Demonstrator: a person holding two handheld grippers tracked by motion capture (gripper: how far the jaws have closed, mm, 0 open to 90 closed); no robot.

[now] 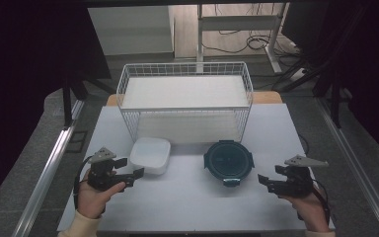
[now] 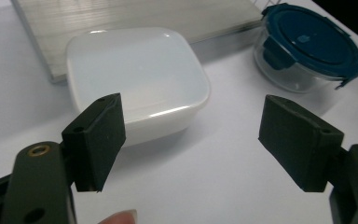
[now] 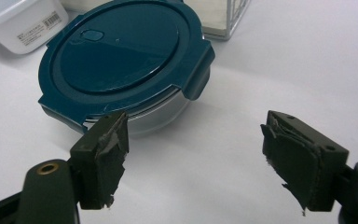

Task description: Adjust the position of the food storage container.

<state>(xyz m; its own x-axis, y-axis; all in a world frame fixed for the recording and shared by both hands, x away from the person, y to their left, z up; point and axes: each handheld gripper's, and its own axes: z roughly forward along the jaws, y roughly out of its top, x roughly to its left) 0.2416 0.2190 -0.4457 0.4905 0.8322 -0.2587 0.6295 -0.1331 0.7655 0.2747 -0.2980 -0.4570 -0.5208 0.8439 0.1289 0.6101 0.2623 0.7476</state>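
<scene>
A white square lidded container (image 1: 150, 155) (image 2: 135, 79) (image 3: 21, 21) sits on the white table, left of centre. To its right stands a round glass container with a dark blue clip lid (image 1: 228, 161) (image 2: 310, 49) (image 3: 121, 60). My left gripper (image 1: 131, 169) (image 2: 191, 140) is open, just left of and in front of the white container, with nothing between its jaws. My right gripper (image 1: 262, 182) (image 3: 193, 158) is open too, to the right of the round container, its jaws apart around bare table. Its pads (image 3: 114, 158) look torn.
A white wire basket (image 1: 185, 101) with a pale liner stands behind both containers. The table (image 1: 187, 202) has bare room in front between my hands. Dark floor, metal rails and a desk frame with cables lie beyond the table edges.
</scene>
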